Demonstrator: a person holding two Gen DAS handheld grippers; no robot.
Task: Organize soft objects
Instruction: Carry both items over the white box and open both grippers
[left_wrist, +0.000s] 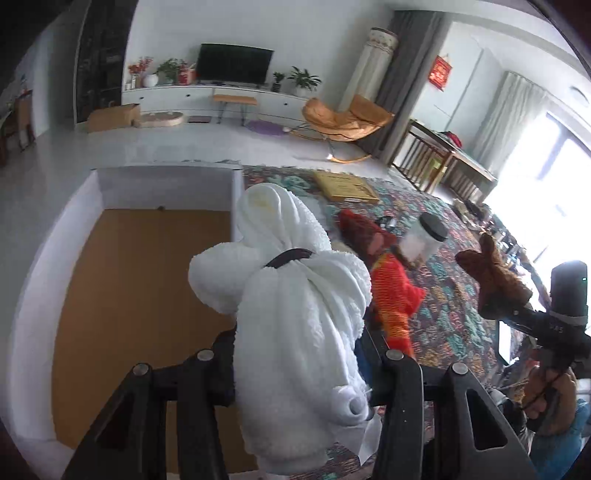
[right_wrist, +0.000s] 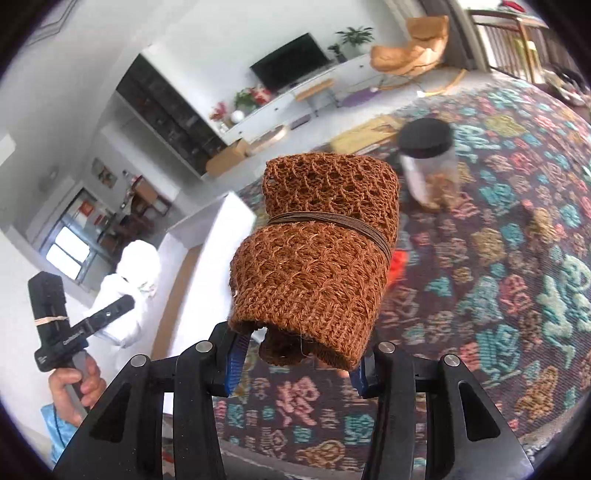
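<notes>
The left tool (left_wrist: 299, 354) is clamping a rolled white towel (left_wrist: 295, 314) bound with a black band, holding it above the edge of a white box (left_wrist: 55, 258) with a brown floor. At 3 o'clock in that view the right tool (left_wrist: 517, 314) is gripping a brown knit roll (left_wrist: 495, 273). Only the left view is showing the red-orange bundle (left_wrist: 395, 295) clearly, lying on the patterned cloth (left_wrist: 450, 314) covering the bench. The right view is showing the roll (right_wrist: 317, 251) pinched in its tool (right_wrist: 295, 365), and a black-lidded jar (right_wrist: 428, 166) at 1 o'clock.

Both wrist views look closely past their fingers (left_wrist: 369, 343) toward the shared television wall (right_wrist: 291, 62).
</notes>
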